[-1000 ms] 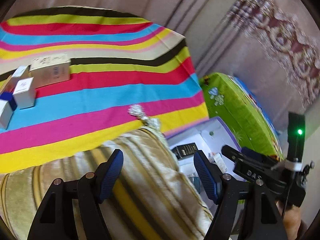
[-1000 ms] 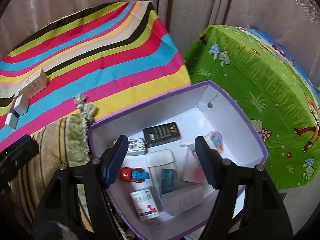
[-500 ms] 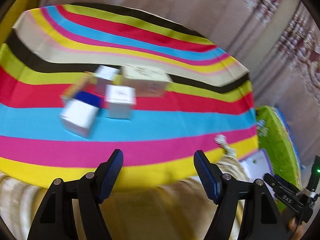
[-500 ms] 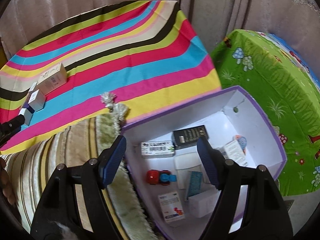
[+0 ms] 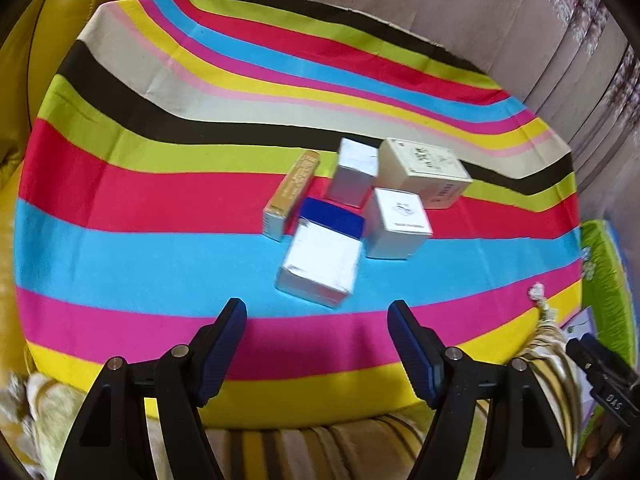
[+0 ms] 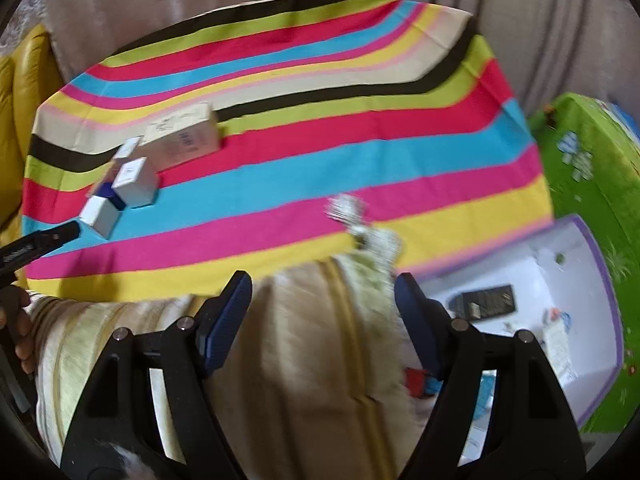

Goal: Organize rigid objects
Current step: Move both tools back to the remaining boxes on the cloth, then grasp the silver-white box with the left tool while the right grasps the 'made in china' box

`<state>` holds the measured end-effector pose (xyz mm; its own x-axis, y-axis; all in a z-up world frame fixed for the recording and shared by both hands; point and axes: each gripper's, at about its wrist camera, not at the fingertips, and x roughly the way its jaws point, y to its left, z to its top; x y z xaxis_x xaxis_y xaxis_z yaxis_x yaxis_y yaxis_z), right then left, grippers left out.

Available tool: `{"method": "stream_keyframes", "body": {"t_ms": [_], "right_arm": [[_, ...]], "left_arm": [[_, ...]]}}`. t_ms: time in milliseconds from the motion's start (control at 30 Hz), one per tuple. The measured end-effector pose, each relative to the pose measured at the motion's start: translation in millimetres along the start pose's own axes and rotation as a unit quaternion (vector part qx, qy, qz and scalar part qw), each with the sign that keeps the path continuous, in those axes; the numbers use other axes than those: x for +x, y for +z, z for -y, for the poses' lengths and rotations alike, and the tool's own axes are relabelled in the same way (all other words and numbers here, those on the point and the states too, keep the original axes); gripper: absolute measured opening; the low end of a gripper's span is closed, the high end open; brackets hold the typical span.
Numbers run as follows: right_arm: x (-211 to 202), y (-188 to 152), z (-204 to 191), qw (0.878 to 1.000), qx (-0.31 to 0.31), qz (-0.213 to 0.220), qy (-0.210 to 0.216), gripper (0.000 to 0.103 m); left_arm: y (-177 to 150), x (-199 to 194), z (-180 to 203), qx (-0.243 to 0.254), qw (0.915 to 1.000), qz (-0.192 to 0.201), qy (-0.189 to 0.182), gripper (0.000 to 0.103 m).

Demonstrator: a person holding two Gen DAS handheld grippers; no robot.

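Note:
Several small cartons sit clustered on the striped cloth [image 5: 160, 240]. Nearest is a white box with a blue lid [image 5: 320, 264], with a small white cube [image 5: 398, 222], a taller white box [image 5: 354, 172], a beige carton [image 5: 424, 172] and a long gold box [image 5: 292, 194] around it. My left gripper [image 5: 316, 316] stands open just short of the blue-lidded box, nothing between its fingers. My right gripper [image 6: 322, 284] is open and empty above a beige striped cushion [image 6: 300, 340]. From there the same cartons [image 6: 134, 182] lie far left, near the left gripper's tip [image 6: 44, 244].
A purple-rimmed white storage box [image 6: 600, 292] at lower right holds a black carton [image 6: 486, 302], a red and blue toy [image 6: 420, 380] and other packets. A green patterned surface [image 6: 592, 160] lies beyond it, curtains behind, and a yellow seat [image 5: 24, 80] at the left.
The left gripper swung left from the cushion and storage box towards the cluster of cartons. The right gripper swung left from above the storage box to above the cushion.

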<state>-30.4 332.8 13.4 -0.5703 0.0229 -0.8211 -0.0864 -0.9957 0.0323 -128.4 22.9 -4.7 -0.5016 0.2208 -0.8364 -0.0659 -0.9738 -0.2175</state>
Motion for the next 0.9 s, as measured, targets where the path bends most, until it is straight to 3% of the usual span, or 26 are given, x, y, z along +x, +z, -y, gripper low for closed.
{"method": "stream_keyframes", "body": {"t_ms": [167, 400, 500, 567, 600, 900], "right_arm": [[12, 14, -29, 0.999, -0.029, -0.003, 0.022, 0.078], [26, 29, -64, 0.997, -0.057, -0.007, 0.050, 0.079], [33, 37, -84, 0.996, -0.071, -0.006, 0.059, 0.079], [38, 42, -97, 0.995, -0.081, -0.006, 0.063, 0.080], [41, 45, -104, 0.994, -0.086, -0.005, 0.065, 0.080], [66, 57, -151, 0.991, -0.112, -0.009, 0.068, 0.080]], "left_arm": [[12, 17, 1, 0.021, 0.9995, -0.017, 0.016, 0.074], [16, 30, 3, 0.032, 0.9990, -0.029, 0.012, 0.073], [16, 34, 5, 0.040, 0.9987, -0.031, 0.006, 0.063], [14, 37, 6, 0.043, 0.9985, -0.035, 0.004, 0.050], [13, 38, 6, 0.044, 0.9984, -0.035, 0.002, 0.050], [-4, 26, -8, 0.023, 0.9996, 0.011, -0.014, 0.050]]}}
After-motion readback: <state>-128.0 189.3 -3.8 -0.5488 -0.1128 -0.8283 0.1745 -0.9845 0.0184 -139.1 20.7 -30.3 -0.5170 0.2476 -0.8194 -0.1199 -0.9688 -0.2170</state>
